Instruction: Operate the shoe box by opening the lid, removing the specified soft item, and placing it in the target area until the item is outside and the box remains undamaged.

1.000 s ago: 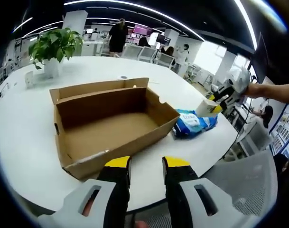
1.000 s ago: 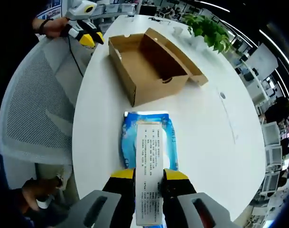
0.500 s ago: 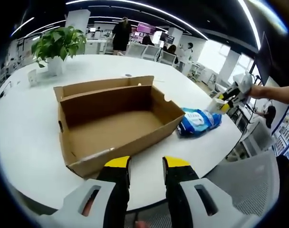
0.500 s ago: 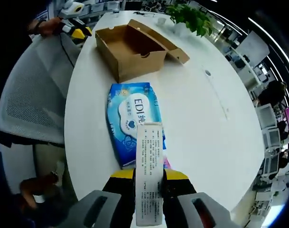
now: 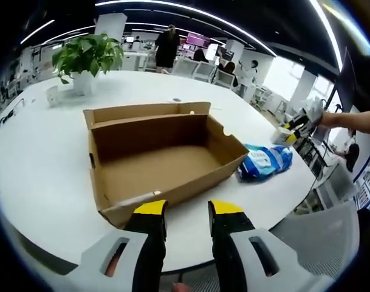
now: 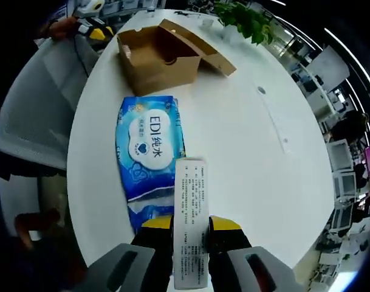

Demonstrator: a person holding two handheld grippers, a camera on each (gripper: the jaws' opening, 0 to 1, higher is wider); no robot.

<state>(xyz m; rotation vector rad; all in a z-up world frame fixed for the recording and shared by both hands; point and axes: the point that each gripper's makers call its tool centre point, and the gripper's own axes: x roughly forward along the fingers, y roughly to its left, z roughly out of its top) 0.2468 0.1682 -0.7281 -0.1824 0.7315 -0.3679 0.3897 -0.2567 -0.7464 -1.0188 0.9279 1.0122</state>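
Note:
The brown cardboard shoe box [image 5: 163, 161] stands on the white table with nothing inside it, its lid [image 5: 145, 111] folded back at the far side. My left gripper [image 5: 188, 208] hovers open just in front of the box's near wall. A blue soft wipes pack [image 5: 267, 163] lies flat on the table to the right of the box. In the right gripper view the pack [image 6: 149, 151] lies ahead, and my right gripper [image 6: 191, 222] is shut on its white printed label flap [image 6: 191, 201]. The box [image 6: 163, 58] sits beyond the pack.
A potted plant [image 5: 87, 58] stands at the table's far left. The table edge [image 5: 294, 188] curves close to the pack, with a grey mesh chair [image 6: 36, 103] beside it. Desks and people fill the background.
The pack now lies farther from the box, toward the table edge, with the right gripper still on its label. The left view has shifted slightly; the left gripper stays open.

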